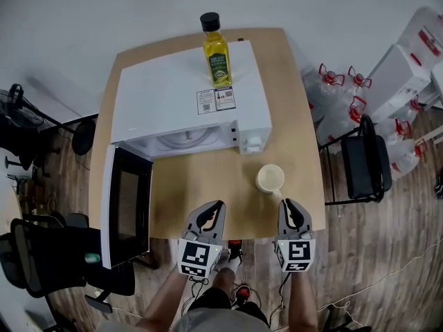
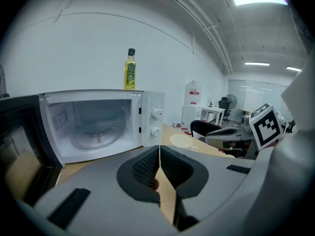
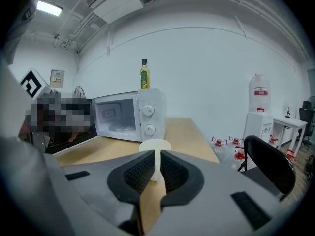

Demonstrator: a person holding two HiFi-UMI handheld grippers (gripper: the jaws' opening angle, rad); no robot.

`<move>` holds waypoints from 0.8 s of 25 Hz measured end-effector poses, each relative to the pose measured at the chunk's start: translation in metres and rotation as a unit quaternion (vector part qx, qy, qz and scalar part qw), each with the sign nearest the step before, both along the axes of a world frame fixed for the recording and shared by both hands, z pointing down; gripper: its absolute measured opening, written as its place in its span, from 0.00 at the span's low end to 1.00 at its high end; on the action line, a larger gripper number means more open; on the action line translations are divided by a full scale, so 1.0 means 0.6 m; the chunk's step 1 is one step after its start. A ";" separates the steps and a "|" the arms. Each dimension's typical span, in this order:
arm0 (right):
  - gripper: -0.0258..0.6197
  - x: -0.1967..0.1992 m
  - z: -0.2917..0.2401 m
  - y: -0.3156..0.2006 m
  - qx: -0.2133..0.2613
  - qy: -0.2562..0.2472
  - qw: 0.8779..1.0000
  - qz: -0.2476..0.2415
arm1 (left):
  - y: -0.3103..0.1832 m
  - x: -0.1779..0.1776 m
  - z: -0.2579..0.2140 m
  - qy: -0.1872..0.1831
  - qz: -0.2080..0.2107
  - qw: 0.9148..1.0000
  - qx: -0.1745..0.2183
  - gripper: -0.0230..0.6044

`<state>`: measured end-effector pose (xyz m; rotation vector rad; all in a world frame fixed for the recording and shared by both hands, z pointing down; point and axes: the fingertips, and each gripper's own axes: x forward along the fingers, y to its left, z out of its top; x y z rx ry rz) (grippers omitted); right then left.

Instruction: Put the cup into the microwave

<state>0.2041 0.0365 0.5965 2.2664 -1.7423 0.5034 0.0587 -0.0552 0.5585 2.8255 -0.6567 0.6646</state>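
A cream cup stands on the wooden table, in front of the right end of a white microwave. The microwave's door hangs open to the left, and its glass turntable is bare. My right gripper is shut and empty, its tips just short of the cup on the near side. My left gripper is also shut and holds nothing. It is over the table's near edge, left of the cup and facing the microwave.
A yellow oil bottle stands on top of the microwave. A black chair and several water jugs are right of the table. A black office chair sits near the open door at the lower left.
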 end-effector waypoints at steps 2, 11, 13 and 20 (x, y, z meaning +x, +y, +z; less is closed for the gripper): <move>0.08 0.001 0.014 -0.005 -0.008 -0.003 1.000 -0.004 | -0.002 0.001 0.010 -0.004 0.001 1.000 -0.005 0.08; 0.38 0.003 0.080 -0.032 -0.036 -0.038 0.998 -0.026 | -0.012 0.009 0.046 -0.015 0.005 1.000 -0.020 0.08; 0.38 0.003 0.089 -0.037 -0.038 -0.041 0.998 -0.028 | -0.015 0.009 0.055 -0.018 0.005 1.000 -0.024 0.08; 0.36 0.009 0.108 -0.046 -0.045 -0.040 0.998 -0.026 | -0.024 0.008 0.081 -0.026 0.006 0.999 -0.032 0.08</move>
